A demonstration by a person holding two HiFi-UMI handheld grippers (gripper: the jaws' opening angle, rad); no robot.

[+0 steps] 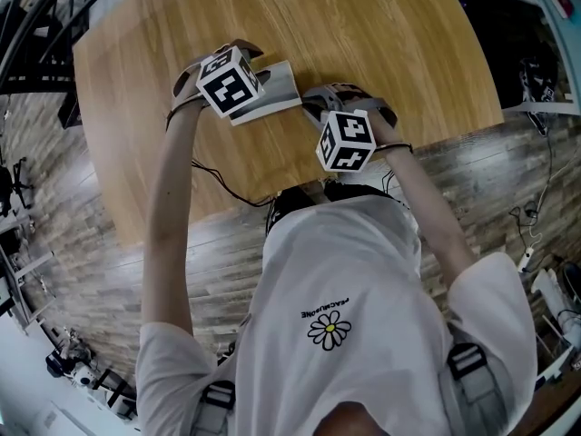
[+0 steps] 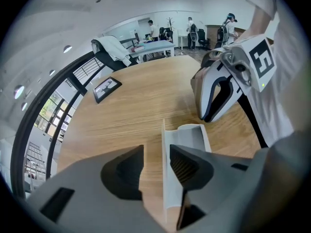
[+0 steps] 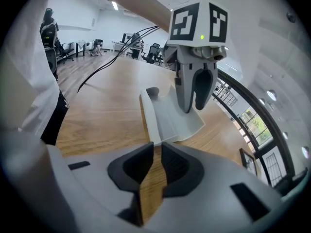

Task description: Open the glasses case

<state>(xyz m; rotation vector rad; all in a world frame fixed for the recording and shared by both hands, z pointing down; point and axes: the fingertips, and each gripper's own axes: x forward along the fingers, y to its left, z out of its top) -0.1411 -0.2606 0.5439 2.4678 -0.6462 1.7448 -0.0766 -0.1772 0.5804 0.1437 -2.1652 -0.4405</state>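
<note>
Closest in, my left tool (image 2: 156, 152) stands half wide. The thin flap of the glasses case (image 2: 192, 135) rises on edge between its jaws, close to the right-hand pad with a clear gap on the other side, so I read no squeeze on it. Pointing steeply down at that edge makes sense, since it's the part to lift.

My right tool (image 3: 155, 147) is narrow, with only a sliver of wood showing between its pads and nothing in them. Its tips sit right at the case's near corner; I can't tell whether they touch. I judge it's there to stop the body sliding.

The case lies on the counter (image 1: 381, 34) between the two tools, toward the edge nearest me. To my eye it's already spread open, one wall up and the flap curving away.

Farther off, a dark flat panel (image 2: 107, 88) lies well apart, out of the way.
</note>
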